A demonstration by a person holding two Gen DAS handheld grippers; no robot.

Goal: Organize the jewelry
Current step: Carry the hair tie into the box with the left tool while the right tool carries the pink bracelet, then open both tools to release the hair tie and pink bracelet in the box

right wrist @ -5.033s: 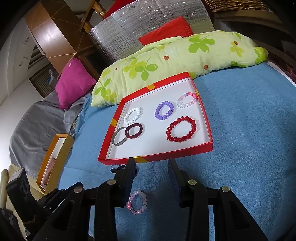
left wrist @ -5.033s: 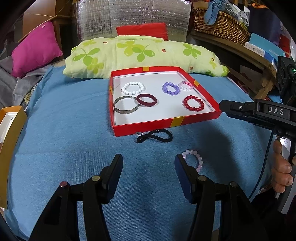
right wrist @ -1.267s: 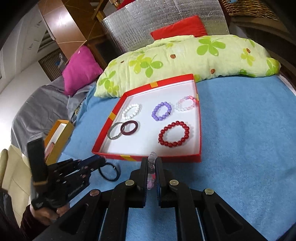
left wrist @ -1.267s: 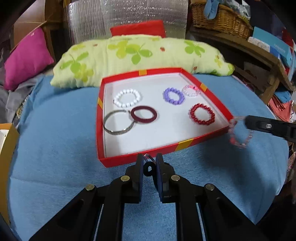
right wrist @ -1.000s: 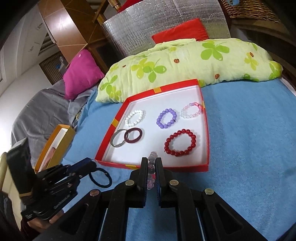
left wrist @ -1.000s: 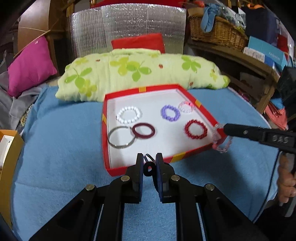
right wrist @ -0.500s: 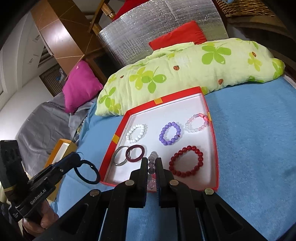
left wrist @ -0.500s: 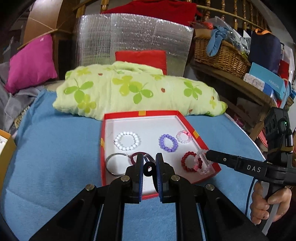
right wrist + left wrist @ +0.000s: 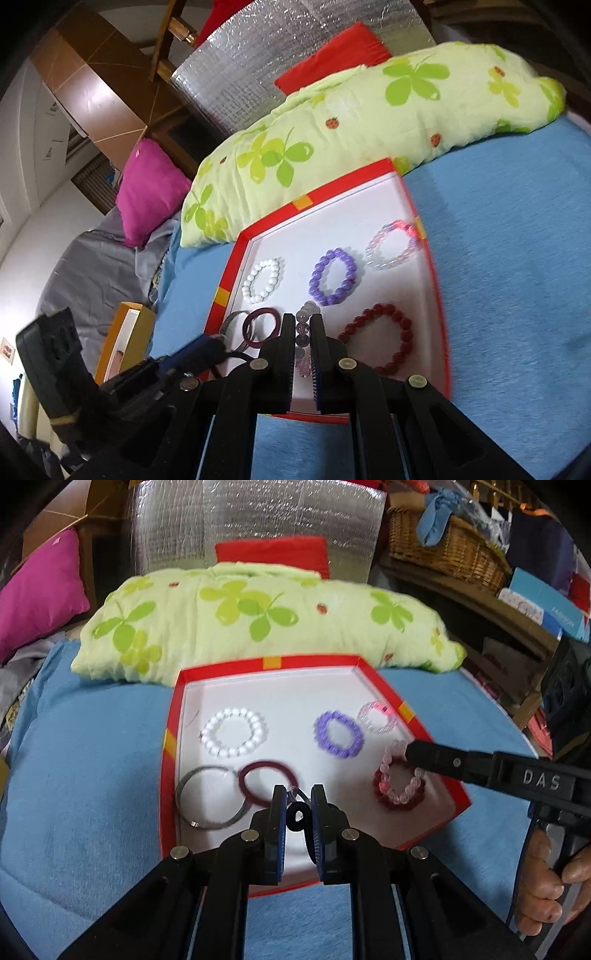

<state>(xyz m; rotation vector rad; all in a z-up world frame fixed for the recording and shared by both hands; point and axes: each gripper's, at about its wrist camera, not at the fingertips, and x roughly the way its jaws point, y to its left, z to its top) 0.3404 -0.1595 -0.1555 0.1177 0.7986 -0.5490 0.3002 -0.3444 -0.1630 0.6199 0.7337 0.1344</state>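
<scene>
Between the two fingers of the left gripper (image 9: 297,805), at 6 o'clock of the left wrist view, a black hair tie (image 9: 298,814) is pinched; it is thin, round in section and curled into a small loop, and it hangs over the near part of the red box (image 9: 168,760). This box is a shallow cardboard tray with red walls, small yellow marks and a white floor, and it lies on a blue, soft cloth (image 9: 85,757). The right gripper (image 9: 303,334) is pressed together on a pale pink bead bracelet (image 9: 303,339) made of glossy, half-clear round beads; in the left wrist view this bracelet (image 9: 400,775) hangs from the tip at 3 o'clock, above a dark red bead bracelet (image 9: 395,797) that lies on the box floor. On the floor lie also a white bead bracelet (image 9: 233,733) at 11 o'clock, a purple bead bracelet (image 9: 339,734), a clear pink bead bracelet (image 9: 377,716) close to the right wall, a thin silver metal bangle (image 9: 207,803) and a smooth maroon bangle (image 9: 266,781) that touches or overlaps the silver one. Behind the box, at 12 o'clock, lies a light green pillow (image 9: 258,616) with a clover print and wrinkled cloth.
</scene>
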